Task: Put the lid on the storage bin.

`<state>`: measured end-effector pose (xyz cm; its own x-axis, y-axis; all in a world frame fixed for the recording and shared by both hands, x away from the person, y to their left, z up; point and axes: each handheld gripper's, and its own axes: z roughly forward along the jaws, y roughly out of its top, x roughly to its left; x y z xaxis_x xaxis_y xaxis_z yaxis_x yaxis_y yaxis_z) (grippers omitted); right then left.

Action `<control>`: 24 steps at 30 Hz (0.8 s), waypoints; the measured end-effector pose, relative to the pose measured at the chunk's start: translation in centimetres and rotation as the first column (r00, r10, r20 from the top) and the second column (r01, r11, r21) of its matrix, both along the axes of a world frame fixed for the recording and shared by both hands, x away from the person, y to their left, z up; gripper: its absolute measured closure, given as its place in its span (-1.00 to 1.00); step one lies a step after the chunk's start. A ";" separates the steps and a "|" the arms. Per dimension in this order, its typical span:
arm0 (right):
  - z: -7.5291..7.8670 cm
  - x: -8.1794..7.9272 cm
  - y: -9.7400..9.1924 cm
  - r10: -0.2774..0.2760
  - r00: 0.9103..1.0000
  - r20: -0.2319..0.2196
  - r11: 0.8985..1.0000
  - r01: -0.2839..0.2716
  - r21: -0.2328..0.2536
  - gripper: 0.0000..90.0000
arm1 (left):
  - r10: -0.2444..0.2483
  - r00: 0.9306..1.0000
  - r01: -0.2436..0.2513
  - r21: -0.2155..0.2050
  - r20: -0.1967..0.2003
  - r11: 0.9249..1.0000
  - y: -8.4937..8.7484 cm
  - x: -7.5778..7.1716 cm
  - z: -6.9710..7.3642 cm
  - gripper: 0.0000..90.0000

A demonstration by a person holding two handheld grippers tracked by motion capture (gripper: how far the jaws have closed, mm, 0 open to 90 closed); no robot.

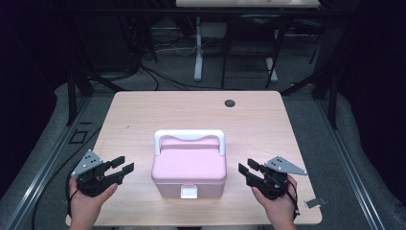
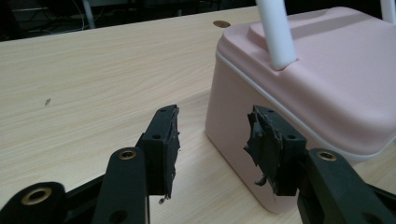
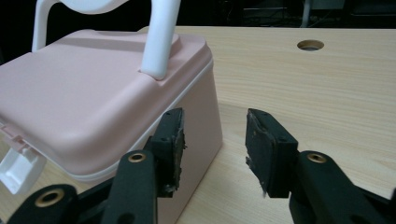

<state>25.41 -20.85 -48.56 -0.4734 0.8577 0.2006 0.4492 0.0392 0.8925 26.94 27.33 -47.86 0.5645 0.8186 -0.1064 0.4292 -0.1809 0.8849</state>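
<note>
Currently the pink box (image 1: 189, 167) sits at the table's (image 1: 143, 110) near centre, between both grippers, touching neither. Left gripper (image 1: 122, 164) and right gripper (image 1: 246, 167) stand apart from its side walls, jaws spread with nothing between them. Right gripper view exposes the white front latch (image 3: 16, 170); left gripper view shows the handle post (image 2: 278, 32).
</note>
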 end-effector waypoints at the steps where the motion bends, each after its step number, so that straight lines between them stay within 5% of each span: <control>1: -0.1 0.1 0.0 -0.005 1.000 0.001 1.000 0.005 0.003 0.22 | 0.003 1.000 -0.003 0.002 0.000 1.000 0.1 0.1 -0.2 0.15; 24: -4.0 1.9 -0.7 -0.084 0.996 -0.032 0.992 0.080 -0.101 0.07 | 0.051 0.996 -0.049 0.034 -0.068 0.998 1.2 1.9 -4.1 0.07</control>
